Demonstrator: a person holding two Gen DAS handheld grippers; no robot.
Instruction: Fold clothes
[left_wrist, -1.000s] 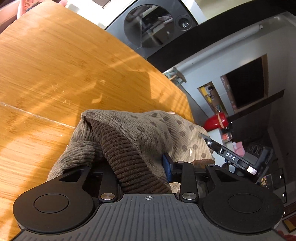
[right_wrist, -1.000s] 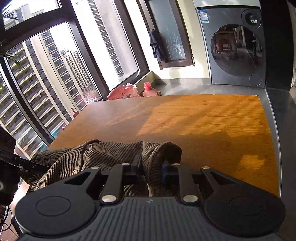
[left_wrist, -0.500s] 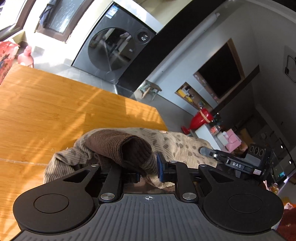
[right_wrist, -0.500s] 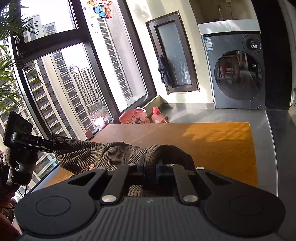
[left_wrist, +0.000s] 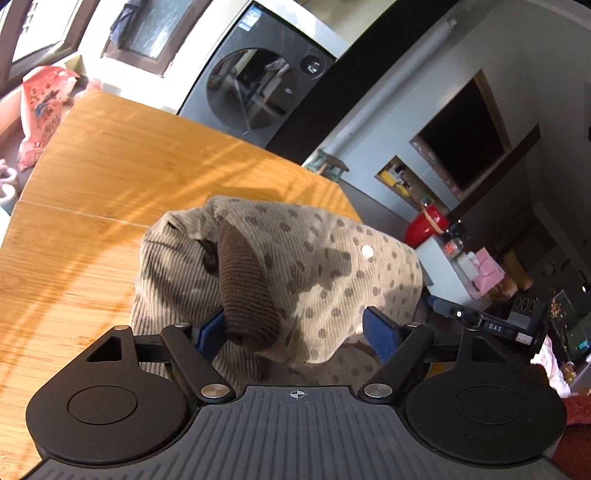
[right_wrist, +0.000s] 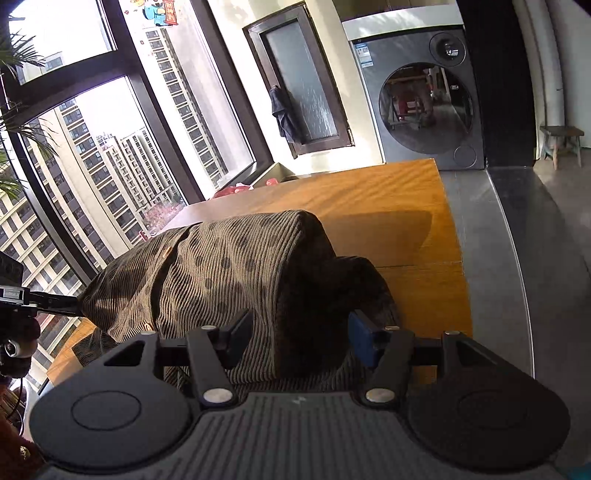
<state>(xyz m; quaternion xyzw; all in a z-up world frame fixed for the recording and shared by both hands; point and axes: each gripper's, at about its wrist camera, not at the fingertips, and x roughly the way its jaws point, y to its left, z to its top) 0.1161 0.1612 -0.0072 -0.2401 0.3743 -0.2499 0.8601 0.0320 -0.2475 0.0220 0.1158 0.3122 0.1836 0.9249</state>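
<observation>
A beige corduroy garment (left_wrist: 295, 254) with brown dots and a dark brown ribbed cuff (left_wrist: 247, 299) lies bunched at the near edge of the wooden table (left_wrist: 110, 177). My left gripper (left_wrist: 295, 328) is open, its blue pads (left_wrist: 380, 332) spread wide on either side of the cuff. In the right wrist view the same garment (right_wrist: 221, 273) is heaped in front of my right gripper (right_wrist: 299, 336), which is open with cloth lying between its fingers. Each gripper shows at the edge of the other's view, the right gripper (left_wrist: 491, 325) and the left gripper (right_wrist: 22, 295).
A grey washing machine (right_wrist: 424, 99) stands beyond the table's far end. Tall windows (right_wrist: 110, 129) run along the left. Red bags (left_wrist: 40, 110) sit by the window. A small wooden stool (right_wrist: 561, 144) stands on the grey floor at right.
Both grippers were shut on the garment and held it up; now both have opened and the garment rests bunched on the table's near edge.
</observation>
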